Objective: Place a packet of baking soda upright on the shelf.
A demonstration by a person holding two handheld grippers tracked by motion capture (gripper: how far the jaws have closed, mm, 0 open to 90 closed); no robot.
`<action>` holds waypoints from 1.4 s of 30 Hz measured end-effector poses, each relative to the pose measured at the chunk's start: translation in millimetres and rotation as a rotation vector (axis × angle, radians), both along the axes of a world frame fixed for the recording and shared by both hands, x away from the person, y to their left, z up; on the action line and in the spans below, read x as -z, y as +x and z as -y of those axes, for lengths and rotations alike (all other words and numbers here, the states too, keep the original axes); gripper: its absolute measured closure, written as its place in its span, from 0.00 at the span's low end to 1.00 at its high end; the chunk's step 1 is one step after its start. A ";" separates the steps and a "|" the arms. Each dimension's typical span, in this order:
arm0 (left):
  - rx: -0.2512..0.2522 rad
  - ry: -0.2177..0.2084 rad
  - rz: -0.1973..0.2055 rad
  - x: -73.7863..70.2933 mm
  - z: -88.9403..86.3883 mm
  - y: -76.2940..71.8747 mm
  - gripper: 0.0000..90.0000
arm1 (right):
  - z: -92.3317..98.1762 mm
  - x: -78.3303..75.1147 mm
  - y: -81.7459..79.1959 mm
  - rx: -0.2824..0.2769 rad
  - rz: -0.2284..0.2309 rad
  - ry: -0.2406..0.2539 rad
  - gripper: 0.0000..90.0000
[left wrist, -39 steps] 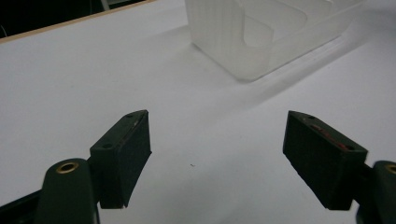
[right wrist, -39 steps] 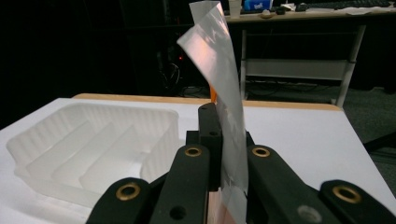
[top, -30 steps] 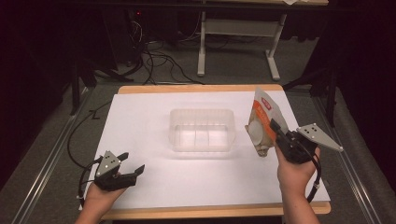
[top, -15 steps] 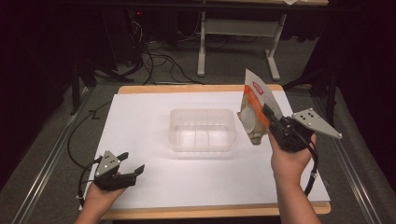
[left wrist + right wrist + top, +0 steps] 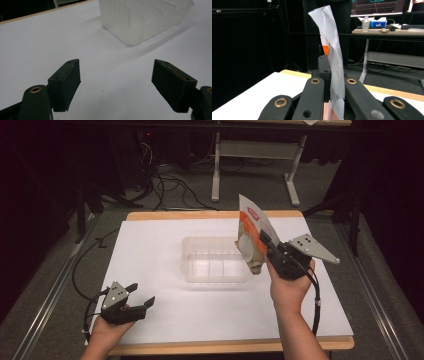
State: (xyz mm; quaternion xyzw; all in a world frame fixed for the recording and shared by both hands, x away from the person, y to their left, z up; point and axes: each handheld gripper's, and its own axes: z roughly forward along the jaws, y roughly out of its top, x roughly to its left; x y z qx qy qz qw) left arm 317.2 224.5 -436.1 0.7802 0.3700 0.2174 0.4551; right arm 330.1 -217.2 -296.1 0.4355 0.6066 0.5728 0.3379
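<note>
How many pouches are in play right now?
1. The pouch is clamped upright in the right hand-held gripper, off the table beside the clear bin. The bin looks empty.

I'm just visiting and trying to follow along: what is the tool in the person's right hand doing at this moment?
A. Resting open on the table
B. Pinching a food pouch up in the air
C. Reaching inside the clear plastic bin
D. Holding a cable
B: the right gripper has its fingers clamped on the pouch, held upright beside the clear bin, above the table.
</note>
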 end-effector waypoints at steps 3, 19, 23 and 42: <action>0.002 0.001 0.003 -0.9 -0.8 -0.3 0.26 | -9.4 2.2 3.4 -0.015 -0.003 -0.001 1.00; 0.006 -0.013 0.004 -1.2 -1.3 1.1 0.26 | -52.0 19.4 25.8 -0.049 -0.020 -0.011 1.00; 0.009 -0.014 0.004 -1.2 -0.9 1.0 0.26 | -58.7 24.1 29.9 -0.051 -0.019 -0.014 1.00; 0.008 -0.028 0.003 -2.2 -3.0 2.0 0.26 | -89.6 38.6 50.3 -0.075 -0.045 0.003 1.00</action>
